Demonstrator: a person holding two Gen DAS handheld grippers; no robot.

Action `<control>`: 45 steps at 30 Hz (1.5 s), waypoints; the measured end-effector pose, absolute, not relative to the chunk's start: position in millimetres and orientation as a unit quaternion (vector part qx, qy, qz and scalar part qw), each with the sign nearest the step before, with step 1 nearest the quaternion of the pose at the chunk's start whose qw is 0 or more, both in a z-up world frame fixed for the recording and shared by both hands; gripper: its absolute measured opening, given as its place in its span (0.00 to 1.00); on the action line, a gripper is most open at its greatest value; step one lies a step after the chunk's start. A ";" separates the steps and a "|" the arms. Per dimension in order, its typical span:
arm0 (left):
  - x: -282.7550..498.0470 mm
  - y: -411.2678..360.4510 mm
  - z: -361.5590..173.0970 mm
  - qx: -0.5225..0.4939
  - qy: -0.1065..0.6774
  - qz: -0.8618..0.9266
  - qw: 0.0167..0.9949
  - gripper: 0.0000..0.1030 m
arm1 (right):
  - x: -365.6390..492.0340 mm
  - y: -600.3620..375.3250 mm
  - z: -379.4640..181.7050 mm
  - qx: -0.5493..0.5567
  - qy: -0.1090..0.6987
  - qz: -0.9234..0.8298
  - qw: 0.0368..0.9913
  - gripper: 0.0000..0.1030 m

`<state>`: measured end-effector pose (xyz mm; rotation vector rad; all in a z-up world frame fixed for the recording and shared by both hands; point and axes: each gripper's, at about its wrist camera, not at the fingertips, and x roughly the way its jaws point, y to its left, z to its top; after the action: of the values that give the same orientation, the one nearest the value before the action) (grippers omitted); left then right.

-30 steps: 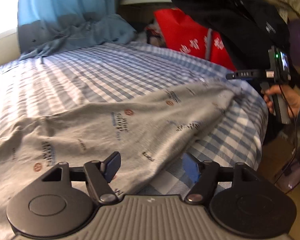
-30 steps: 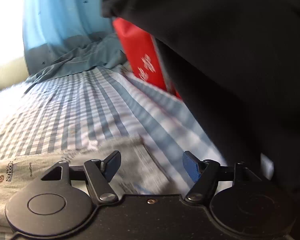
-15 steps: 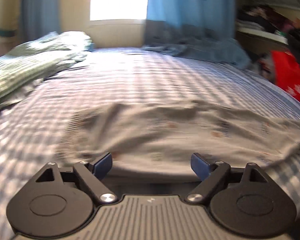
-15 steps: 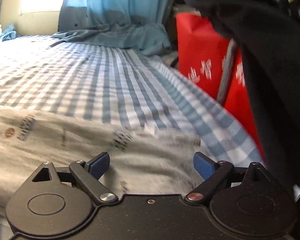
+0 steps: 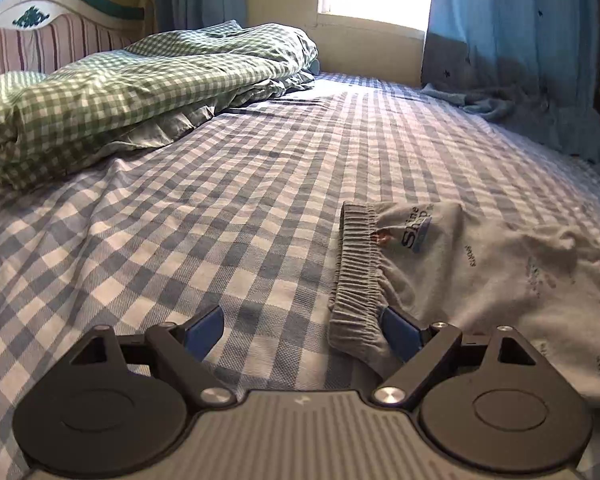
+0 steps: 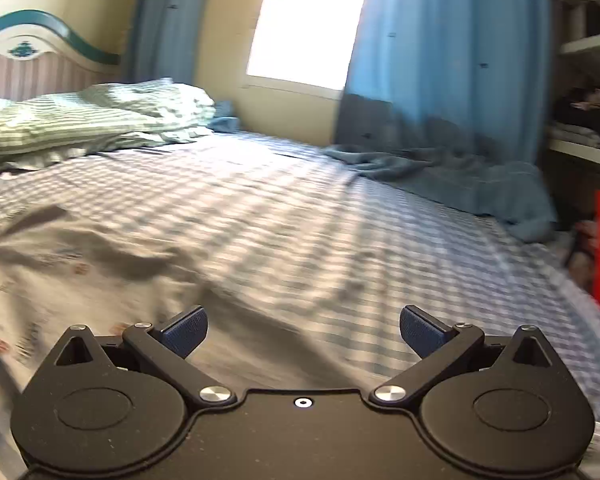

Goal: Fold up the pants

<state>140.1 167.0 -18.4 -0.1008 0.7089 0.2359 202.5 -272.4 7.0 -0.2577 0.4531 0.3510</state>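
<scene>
Location: home bedroom. Indicators: bed (image 5: 220, 200) with checked sheet, headboard (image 5: 40, 36), rumpled duvet (image 5: 120, 92), curtained window (image 6: 312, 24).

The pants (image 5: 480, 276) are soft grey knit cloth with a ribbed, gathered waistband (image 5: 358, 276). They lie on the bed (image 5: 180, 220), covered in matt woven checked cloth. Each claw is matt black plastic with shiny metal rivets.

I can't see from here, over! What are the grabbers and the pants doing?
Left gripper open at the ribbed waistband. Right gripper open, holding nothing. Grey printed cotton pants unfolded on the blue checked bedsheet. Nothing in the way.
</scene>
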 end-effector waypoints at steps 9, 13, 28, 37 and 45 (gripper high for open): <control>135.3 170.4 -17.8 -0.017 0.338 0.118 0.933 0.98 | 202.5 -235.3 -28.8 -0.202 0.272 0.214 0.916 0.99; 137.7 149.0 3.4 0.007 0.303 0.112 0.946 1.00 | 216.5 -246.9 -16.9 -0.181 0.266 0.247 0.914 0.99; 224.2 65.9 -27.9 0.102 0.319 0.072 0.940 1.00 | 360.5 -201.1 -9.8 0.018 0.402 0.314 0.860 0.33; 230.7 99.4 -34.5 0.027 0.343 0.076 0.936 1.00 | 359.8 -191.5 -20.0 -0.040 0.375 0.263 0.888 0.07; 201.5 73.1 1.8 0.026 0.310 0.075 0.947 1.00 | 267.3 -232.8 1.3 -0.092 0.260 0.206 0.939 0.86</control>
<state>201.5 73.1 1.8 0.0532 0.6313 0.1535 267.3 -232.8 1.3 -0.1886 0.5301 0.4201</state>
